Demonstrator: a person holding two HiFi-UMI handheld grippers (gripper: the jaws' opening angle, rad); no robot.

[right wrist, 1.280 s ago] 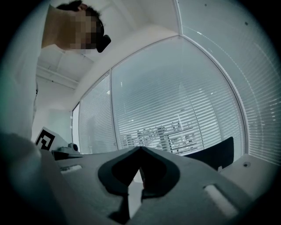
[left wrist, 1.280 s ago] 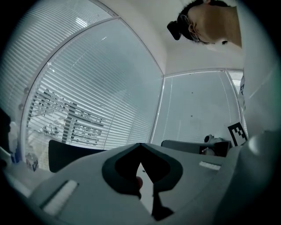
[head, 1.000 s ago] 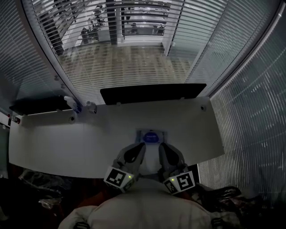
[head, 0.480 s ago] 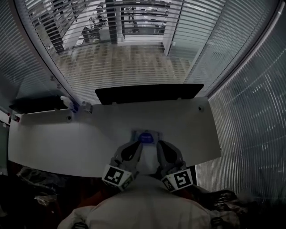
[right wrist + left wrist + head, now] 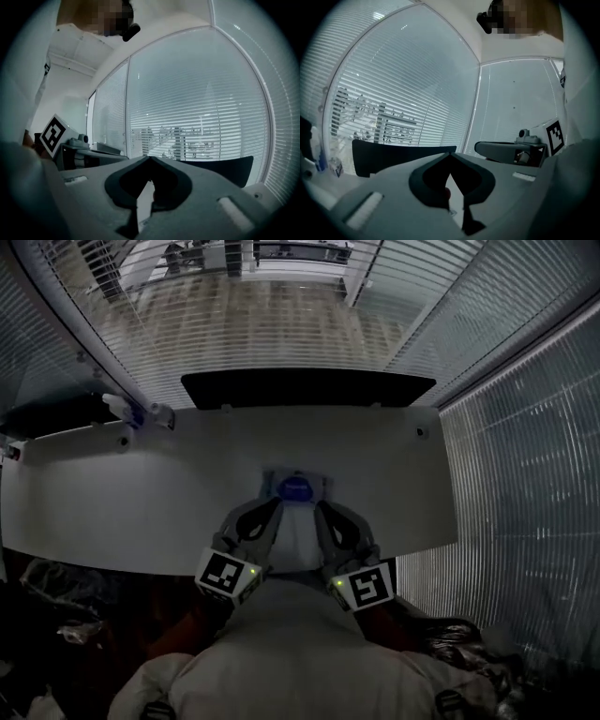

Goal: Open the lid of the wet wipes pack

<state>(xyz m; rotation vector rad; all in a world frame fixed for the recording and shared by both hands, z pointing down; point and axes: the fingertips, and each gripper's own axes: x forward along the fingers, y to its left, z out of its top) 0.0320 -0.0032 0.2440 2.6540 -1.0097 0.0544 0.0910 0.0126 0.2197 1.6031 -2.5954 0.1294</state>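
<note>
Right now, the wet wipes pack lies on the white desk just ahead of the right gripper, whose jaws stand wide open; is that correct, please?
Not quite: the right gripper is shut, its jaws meeting at the tips, as the right gripper view shows. The rest holds: the wet wipes pack does lie on the white desk just ahead of it.

I have open table [image 5: 112,512] surface to the left and right of the left gripper [image 5: 270,510] and right gripper [image 5: 323,512], which sit close together at the near edge. The wet wipes pack [image 5: 296,488] lies just past their tips, the one thing in the way ahead. A long black panel [image 5: 307,388] stands along the far edge and closes it off, small bottles [image 5: 131,412] crowd the far left corner, and the blinds [image 5: 525,474] run close by the right edge.
</note>
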